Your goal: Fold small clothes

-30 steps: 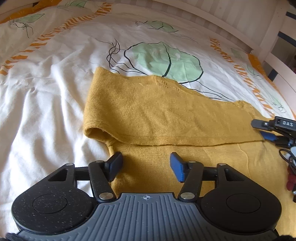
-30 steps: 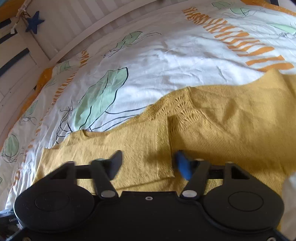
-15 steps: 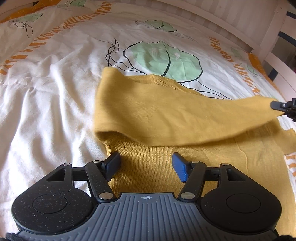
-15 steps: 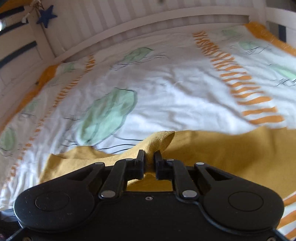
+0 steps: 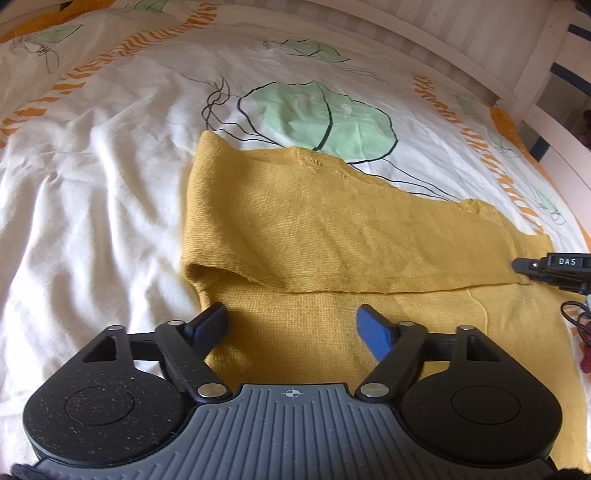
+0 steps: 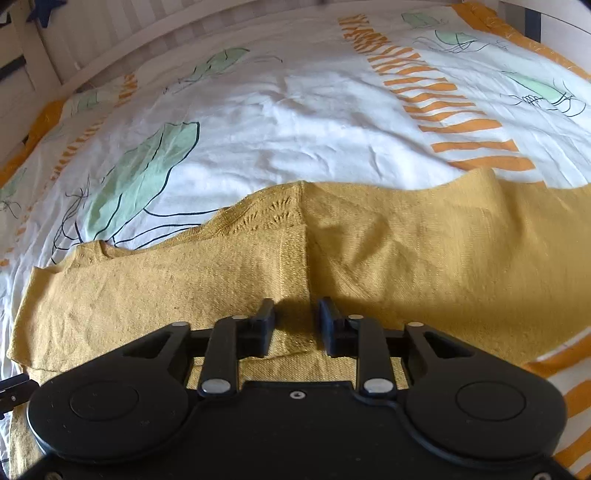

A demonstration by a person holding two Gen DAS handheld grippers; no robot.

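A mustard-yellow knit sweater lay flat on the bedding. A long band of it was folded across the body, its rolled fold at the left of the left wrist view and its raw edge running straight toward the right. Below that edge the lower layer showed, with a faint vertical seam. In the right wrist view the sweater had an openwork lace patch near its upper edge and a vertical crease down the middle.

Mustard-yellow knit sweater, openwork pattern near its seam. White bedsheet printed with pale green leaves outlined in black, orange dashed stripes, orange border. Black left tongs with blue pads. White slatted bed frame.
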